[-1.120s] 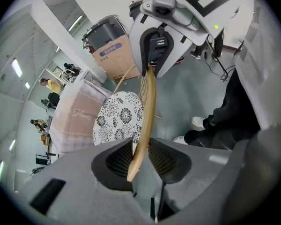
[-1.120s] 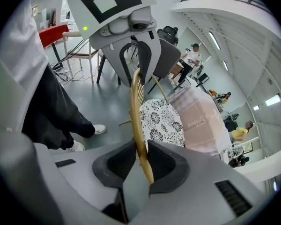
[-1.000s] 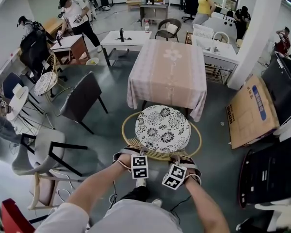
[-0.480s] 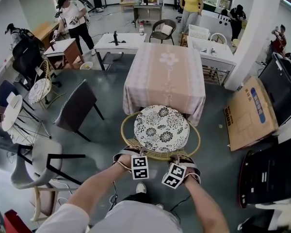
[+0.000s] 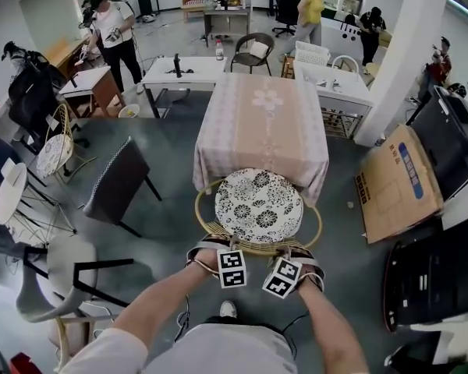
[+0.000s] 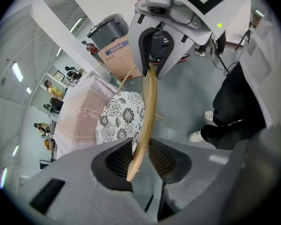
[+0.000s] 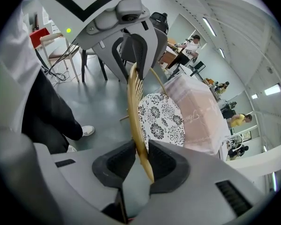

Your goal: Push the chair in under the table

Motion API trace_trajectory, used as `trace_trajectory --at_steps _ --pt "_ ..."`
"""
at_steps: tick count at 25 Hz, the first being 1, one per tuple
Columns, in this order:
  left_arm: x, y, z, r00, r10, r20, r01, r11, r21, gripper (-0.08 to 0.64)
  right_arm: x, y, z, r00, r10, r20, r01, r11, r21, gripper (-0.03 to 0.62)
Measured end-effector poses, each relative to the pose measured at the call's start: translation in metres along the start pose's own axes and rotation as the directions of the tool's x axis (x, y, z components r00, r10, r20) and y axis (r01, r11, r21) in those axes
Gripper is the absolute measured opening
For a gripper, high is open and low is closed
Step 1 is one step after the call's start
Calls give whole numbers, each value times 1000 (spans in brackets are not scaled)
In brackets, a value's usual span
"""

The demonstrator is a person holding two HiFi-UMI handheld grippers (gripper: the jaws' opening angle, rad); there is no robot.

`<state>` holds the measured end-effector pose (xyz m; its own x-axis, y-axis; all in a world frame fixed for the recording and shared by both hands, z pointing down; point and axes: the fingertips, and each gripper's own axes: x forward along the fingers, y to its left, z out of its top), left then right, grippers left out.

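One rattan chair point(image 5: 259, 206) is set at 6 o'clock of one clothed tabletop point(image 5: 261, 123). Its back rim is clamped by two: left claw point(image 6: 140, 156), right claw point(image 7: 143, 162). Noted: one dark chair point(image 5: 121, 181) at 9 o'clock, one cardboard box point(image 5: 398, 181) at 3 o'clock.

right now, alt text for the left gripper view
The left gripper is shut on a chair's thin rattan back rim; the right gripper grips it further along. Beyond are the floral seat cushion and a pink-clothed table.

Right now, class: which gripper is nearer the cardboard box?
Right. The right gripper grips the chair's back rim on the side toward the cardboard box; the left gripper grips it farther away.
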<state>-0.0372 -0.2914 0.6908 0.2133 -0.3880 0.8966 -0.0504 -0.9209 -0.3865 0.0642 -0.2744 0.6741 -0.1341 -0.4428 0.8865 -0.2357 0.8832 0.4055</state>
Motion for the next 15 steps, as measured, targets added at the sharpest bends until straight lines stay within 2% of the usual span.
trace_trajectory --at_steps 6,15 --pt "6 16 -2 1000 6 -2 -6 1000 -3 109 7 -15 5 1000 -11 -13 11 1000 12 72" --pt "19 47 0 999 37 -19 -38 998 -44 110 20 -45 7 999 -20 31 20 999 27 75"
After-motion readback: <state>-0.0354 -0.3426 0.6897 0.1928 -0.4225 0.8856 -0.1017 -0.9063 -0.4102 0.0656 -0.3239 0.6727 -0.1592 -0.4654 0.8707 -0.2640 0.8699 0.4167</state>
